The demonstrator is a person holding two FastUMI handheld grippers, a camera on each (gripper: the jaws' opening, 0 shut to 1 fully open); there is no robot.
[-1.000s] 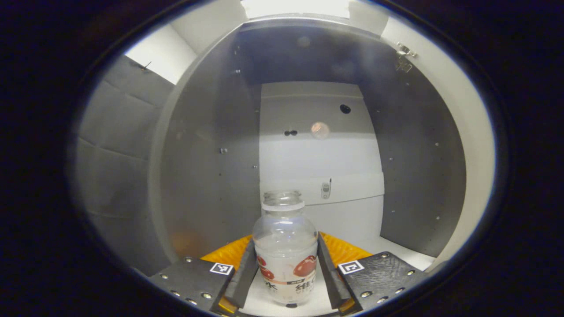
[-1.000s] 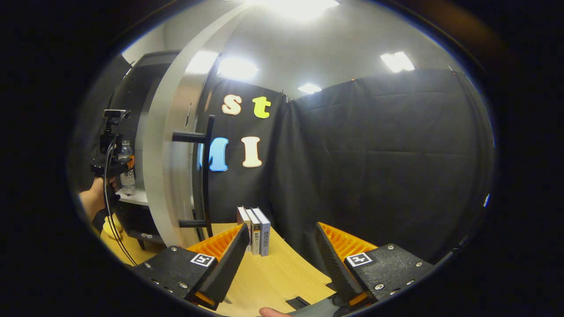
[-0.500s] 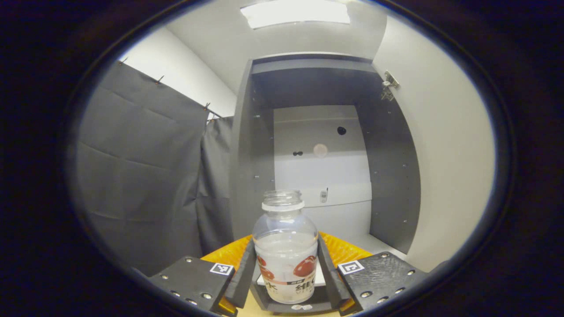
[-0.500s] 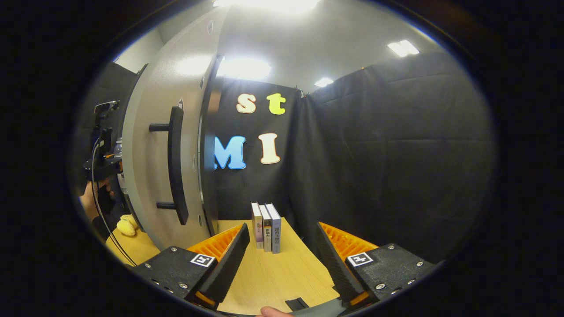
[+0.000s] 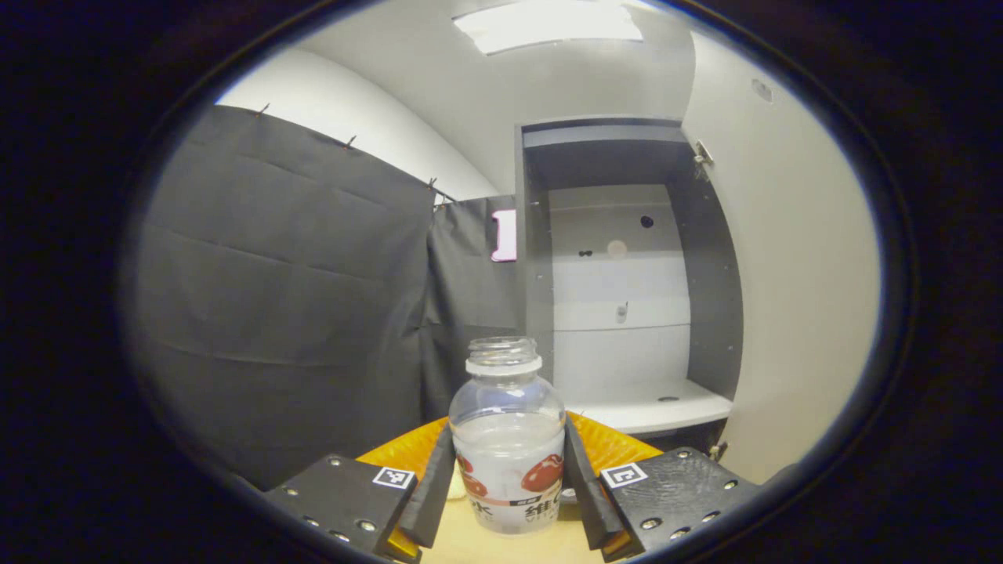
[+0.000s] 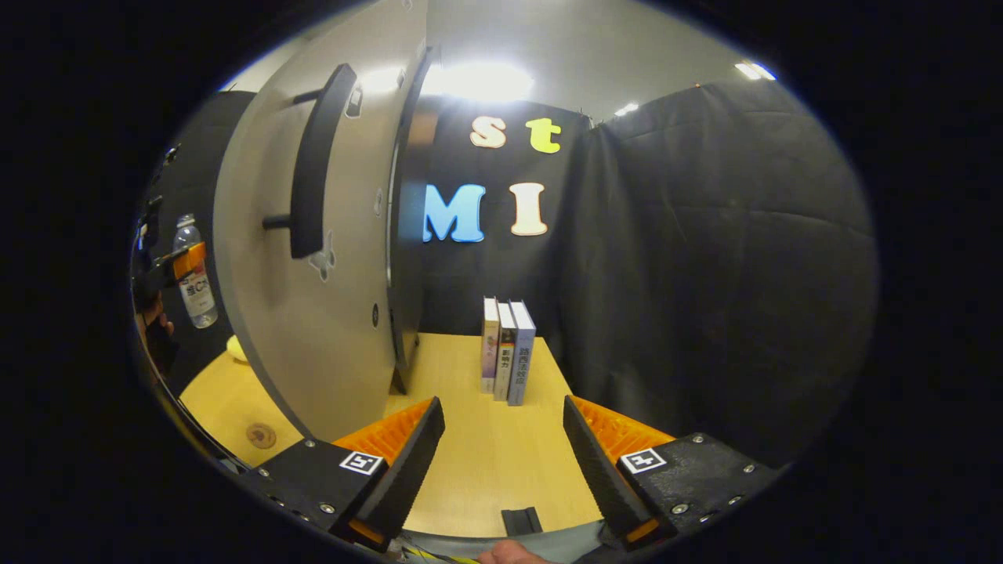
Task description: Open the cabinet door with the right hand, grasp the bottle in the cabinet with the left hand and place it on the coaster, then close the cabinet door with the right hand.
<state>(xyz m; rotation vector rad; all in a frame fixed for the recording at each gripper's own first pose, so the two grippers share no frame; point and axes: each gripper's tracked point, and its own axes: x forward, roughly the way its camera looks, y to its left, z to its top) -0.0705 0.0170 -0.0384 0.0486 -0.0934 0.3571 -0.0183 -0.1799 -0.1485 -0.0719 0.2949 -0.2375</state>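
A clear, capless bottle [image 5: 508, 450] with a red-and-white label sits between the fingers of my left gripper [image 5: 508, 432], which is shut on it just above the wooden table. Behind it stands the open cabinet [image 5: 627, 298], its white shelf [image 5: 654, 403] bare. In the right gripper view the same bottle [image 6: 193, 274] hangs at the far left, beyond the open grey door [image 6: 329, 298] with its dark bar handle [image 6: 312, 168]. A round brown coaster [image 6: 261, 435] lies on the table below it. My right gripper [image 6: 502, 407] is open over the table, holding nothing.
Three books [image 6: 508, 348] stand upright on the wooden table [image 6: 486, 462] against the black cloth wall. A small yellow object [image 6: 235, 348] lies on the table behind the door's edge. The open door [image 5: 791, 313] stands along the right side of the left gripper view.
My left gripper has drawn the bottle out of the cabinet and back over the table. My right gripper has dropped lower and drifted away from the door handle, staying open.
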